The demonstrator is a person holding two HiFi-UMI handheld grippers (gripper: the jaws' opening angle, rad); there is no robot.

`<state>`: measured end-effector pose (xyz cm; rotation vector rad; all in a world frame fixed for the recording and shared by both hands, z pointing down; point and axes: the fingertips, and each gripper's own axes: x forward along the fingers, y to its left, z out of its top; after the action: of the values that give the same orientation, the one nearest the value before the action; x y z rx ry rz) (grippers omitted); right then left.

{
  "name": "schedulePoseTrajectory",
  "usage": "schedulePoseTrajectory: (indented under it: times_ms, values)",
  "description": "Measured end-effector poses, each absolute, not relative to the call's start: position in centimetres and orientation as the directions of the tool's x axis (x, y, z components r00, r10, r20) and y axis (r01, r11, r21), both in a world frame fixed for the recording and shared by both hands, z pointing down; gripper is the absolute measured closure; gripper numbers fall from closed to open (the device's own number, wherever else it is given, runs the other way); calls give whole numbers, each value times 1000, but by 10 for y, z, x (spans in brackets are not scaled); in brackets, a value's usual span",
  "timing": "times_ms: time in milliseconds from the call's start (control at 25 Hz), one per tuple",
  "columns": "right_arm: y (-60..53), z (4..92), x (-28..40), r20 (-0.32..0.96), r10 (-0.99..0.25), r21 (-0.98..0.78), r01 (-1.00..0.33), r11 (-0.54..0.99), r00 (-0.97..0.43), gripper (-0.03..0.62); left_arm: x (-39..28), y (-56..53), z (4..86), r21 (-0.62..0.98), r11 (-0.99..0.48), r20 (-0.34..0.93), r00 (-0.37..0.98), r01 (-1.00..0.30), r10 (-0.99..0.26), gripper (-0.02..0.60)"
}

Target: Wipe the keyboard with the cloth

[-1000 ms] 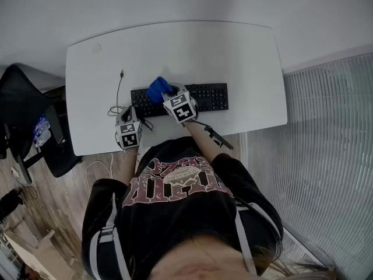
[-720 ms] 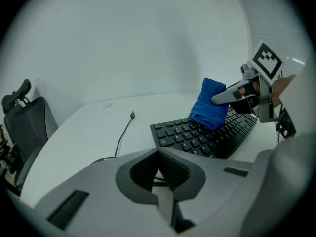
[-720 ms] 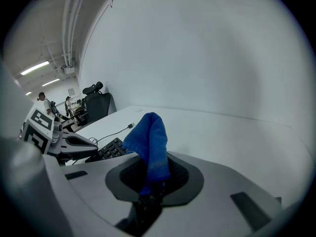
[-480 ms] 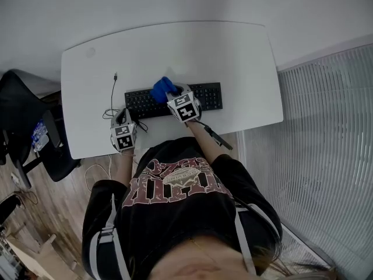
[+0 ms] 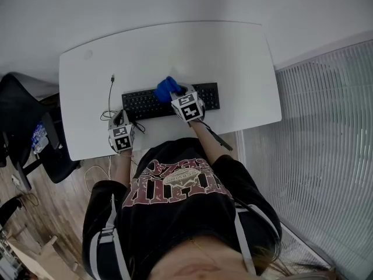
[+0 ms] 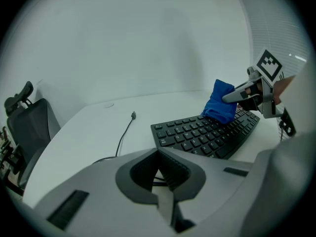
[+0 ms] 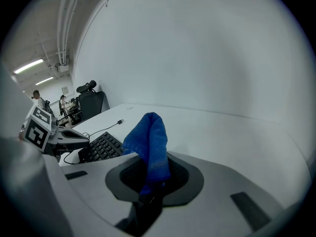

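A black keyboard (image 5: 145, 103) lies across the middle of the white desk (image 5: 221, 57). My right gripper (image 5: 175, 93) is shut on a bunched blue cloth (image 5: 166, 87), and the cloth rests on the keys near the keyboard's middle. From the left gripper view the cloth (image 6: 219, 102) sits on the keyboard (image 6: 197, 135) with the right gripper (image 6: 236, 97) behind it. In the right gripper view the cloth (image 7: 150, 144) sticks up from between the jaws. My left gripper (image 5: 125, 118) is shut and holds nothing, at the desk's near edge left of the keyboard.
The keyboard's black cable (image 5: 111, 98) runs loose over the desk to the left, its plug (image 6: 133, 115) lying free. A black office chair (image 5: 23, 127) stands left of the desk. A ribbed floor mat (image 5: 315, 156) lies to the right.
My right gripper and the cloth have slid a little to the right along the keyboard. The left gripper has stayed at the desk's near edge.
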<state>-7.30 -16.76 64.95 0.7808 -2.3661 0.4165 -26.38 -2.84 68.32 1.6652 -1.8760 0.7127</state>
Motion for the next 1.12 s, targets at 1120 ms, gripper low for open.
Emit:
schedulePoseTrajectory:
  times_ms: [1120]
  values:
    - [-196,660,13,725,-449,-32,-676,736,-523,530,-264,-29,682,-40,144,686,-132,-989,-715,549]
